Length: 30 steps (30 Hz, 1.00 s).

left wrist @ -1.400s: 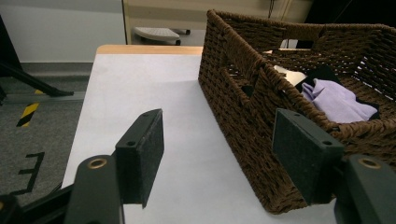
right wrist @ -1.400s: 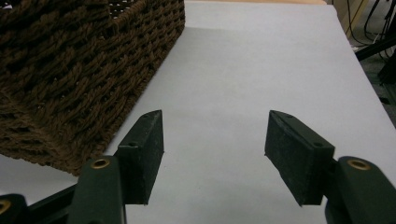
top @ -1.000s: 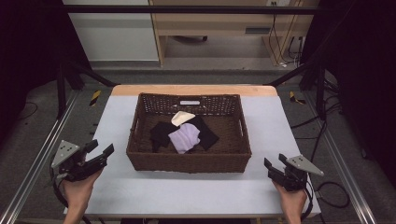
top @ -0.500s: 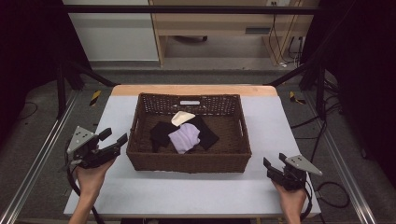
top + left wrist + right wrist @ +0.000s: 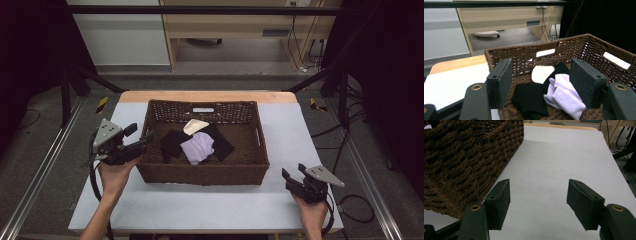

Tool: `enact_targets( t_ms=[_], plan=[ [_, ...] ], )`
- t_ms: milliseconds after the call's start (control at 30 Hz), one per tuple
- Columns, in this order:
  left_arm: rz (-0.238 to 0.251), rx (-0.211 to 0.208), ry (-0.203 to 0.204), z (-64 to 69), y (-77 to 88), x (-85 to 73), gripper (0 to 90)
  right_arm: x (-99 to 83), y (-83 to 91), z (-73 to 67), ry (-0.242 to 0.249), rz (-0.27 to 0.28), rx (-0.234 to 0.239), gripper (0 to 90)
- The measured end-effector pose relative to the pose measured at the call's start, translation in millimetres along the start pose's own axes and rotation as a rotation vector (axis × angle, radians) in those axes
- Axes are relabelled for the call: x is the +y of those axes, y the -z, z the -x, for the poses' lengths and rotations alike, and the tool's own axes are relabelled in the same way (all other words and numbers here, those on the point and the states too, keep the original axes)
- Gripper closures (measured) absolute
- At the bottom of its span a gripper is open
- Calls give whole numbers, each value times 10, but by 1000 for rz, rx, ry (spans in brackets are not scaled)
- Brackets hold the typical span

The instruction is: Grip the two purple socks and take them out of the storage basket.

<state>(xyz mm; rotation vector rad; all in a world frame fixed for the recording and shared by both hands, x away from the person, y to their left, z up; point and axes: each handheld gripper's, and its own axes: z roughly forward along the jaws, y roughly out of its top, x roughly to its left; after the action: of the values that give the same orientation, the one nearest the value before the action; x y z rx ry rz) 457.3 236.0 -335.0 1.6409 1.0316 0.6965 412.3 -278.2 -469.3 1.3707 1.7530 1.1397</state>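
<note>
A dark brown wicker basket (image 5: 202, 174) stands mid-table. Inside lie a lavender cloth (image 5: 198, 147), a cream cloth (image 5: 195, 126) and two black cloths (image 5: 172, 142). My left gripper (image 5: 140, 134) is held open at the basket's left rim, with nothing between its jaws. Its own view looks over the rim (image 5: 524, 48) at the lavender cloth (image 5: 564, 95), a black cloth (image 5: 529, 97) and the cream cloth (image 5: 541, 73), with the left gripper (image 5: 540, 75) open. My right gripper (image 5: 294, 172) rests open low over the table, right of the basket's front corner; the right gripper (image 5: 539, 195) holds nothing.
The white table top (image 5: 290, 130) has bare strips left, right and in front of the basket. The basket's wall (image 5: 461, 157) is close on the right gripper's left. A wooden desk (image 5: 240, 30) and cables (image 5: 300, 45) lie beyond the table's far edge.
My left gripper has risen and moved forward and right, from the table's left front edge to the basket's left rim. The right gripper has barely moved.
</note>
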Motion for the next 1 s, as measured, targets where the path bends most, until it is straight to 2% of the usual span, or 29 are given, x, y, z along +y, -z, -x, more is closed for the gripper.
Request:
enact_targets(
  t_ms=[100, 267, 300, 400, 433, 467, 500, 567, 633, 733, 933, 1000],
  plan=[
    [1, -2, -8, 36, -54, 46, 343, 2, -4, 3, -1, -1, -1, 357],
    [-14, 0, -41, 145, -259, 147, 350, 2, -18, 3, 2, -2, -1, 362],
    [-14, 0, -41, 145, -259, 147, 355, 2, -21, 4, 1, -1, -1, 362],
    [-27, -12, -48, 208, -440, 172, 359, 1, -26, 10, 2, -3, -2, 363],
    [-27, -12, -48, 208, -440, 172, 362, 1, -26, 10, 2, -3, -2, 363],
    [-38, -10, -58, 239, -539, 170, 367, 1, -25, 14, 0, -1, -3, 363],
    [-38, -10, -58, 239, -539, 170, 368, 1, -25, 14, 0, -1, -3, 363],
    [-59, -4, -74, 272, -675, 164, 373, -1, -27, 19, 1, -1, -4, 365],
    [-67, -20, -76, 307, -796, 144, 380, -1, -27, 18, 1, -5, -5, 366],
    [-80, -24, -84, 323, -875, 120, 398, -1, -27, 16, 4, -3, -4, 367],
    [-109, -34, -131, 343, -1078, 27, 411, -2, -29, 17, 5, -7, -5, 370],
    [-115, -44, -124, 353, -1120, -9, 409, -3, -30, 17, 5, -6, -5, 371]
  ],
)
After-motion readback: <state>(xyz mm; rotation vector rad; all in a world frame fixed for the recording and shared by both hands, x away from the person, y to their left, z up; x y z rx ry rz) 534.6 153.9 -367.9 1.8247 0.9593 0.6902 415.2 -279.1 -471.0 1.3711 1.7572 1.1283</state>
